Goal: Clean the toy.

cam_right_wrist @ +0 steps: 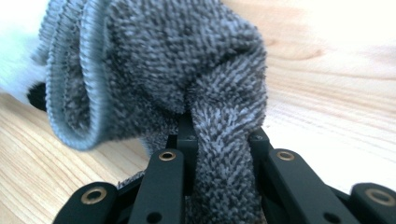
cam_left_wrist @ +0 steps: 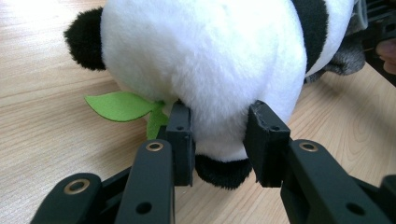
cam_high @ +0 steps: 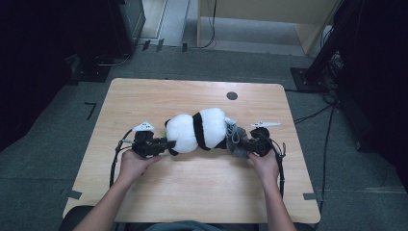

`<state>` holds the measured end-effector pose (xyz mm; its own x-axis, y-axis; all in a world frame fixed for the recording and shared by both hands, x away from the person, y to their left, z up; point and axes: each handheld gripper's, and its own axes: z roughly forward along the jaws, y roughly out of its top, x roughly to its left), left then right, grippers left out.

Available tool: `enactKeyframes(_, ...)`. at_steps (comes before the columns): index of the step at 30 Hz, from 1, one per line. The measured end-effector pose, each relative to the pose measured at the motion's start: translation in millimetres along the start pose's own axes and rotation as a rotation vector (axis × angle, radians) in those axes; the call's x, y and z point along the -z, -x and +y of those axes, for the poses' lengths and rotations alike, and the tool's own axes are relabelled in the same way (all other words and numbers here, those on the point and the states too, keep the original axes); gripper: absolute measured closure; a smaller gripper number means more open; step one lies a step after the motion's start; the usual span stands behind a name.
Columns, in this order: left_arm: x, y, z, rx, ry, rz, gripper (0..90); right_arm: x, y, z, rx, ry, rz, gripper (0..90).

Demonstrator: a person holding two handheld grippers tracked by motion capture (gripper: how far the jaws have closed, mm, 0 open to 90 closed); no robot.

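A light wooden counter (cam_high: 192,183) with rounded corners carries a plump black-and-white plush panda (cam_high: 197,130) lying on its side near the middle. Touching the panda's right end is a grey fuzzy knit sock (cam_high: 236,142). The left tongs (cam_high: 166,145) pinch the panda's white underside, beside a green felt leaf (cam_left_wrist: 121,105). The right tongs (cam_high: 244,143) clamp a fold of the sock.

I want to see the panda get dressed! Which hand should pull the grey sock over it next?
Probably the right. The right gripper already pinches the grey sock beside the panda. The left gripper is clamped on the panda's other end, steadying it on the table.
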<state>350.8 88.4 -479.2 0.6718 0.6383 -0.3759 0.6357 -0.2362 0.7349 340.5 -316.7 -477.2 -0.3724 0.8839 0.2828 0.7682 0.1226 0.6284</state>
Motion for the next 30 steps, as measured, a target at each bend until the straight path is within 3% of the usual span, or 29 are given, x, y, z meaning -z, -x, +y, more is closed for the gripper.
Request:
enactKeyframes(3, 0.1, -0.1, -0.1, -0.001, 0.0, -0.001, 65.3, 7.2, 0.4, 1.9, -0.003, 0.021, -0.006, 76.0)
enactKeyframes(11, 0.2, 0.1, 0.0, -0.001, -0.001, 0.0, 65.5, 35.7, -8.1, 10.7, 0.016, 0.14, 0.01, 75.9)
enactKeyframes(14, 0.2, 0.2, 0.2, -0.003, -0.003, 0.002, 65.5, 49.9, -19.7, 17.7, 0.043, 0.192, 0.029, 76.0)
enactKeyframes(19, 0.2, 0.9, 0.3, -0.002, -0.002, 0.004, 65.6, 65.1, -53.7, 27.7, 0.131, 0.253, 0.082, 76.0)
enactKeyframes(23, 0.2, 1.0, 0.5, 0.0, -0.001, 0.003, 65.6, 57.5, -83.8, 29.7, 0.202, 0.247, 0.165, 76.0)
enactKeyframes(30, 0.2, 1.1, 0.6, 0.001, -0.001, 0.003, 65.6, 9.0, -137.3, 16.9, 0.328, 0.126, 0.348, 76.0)
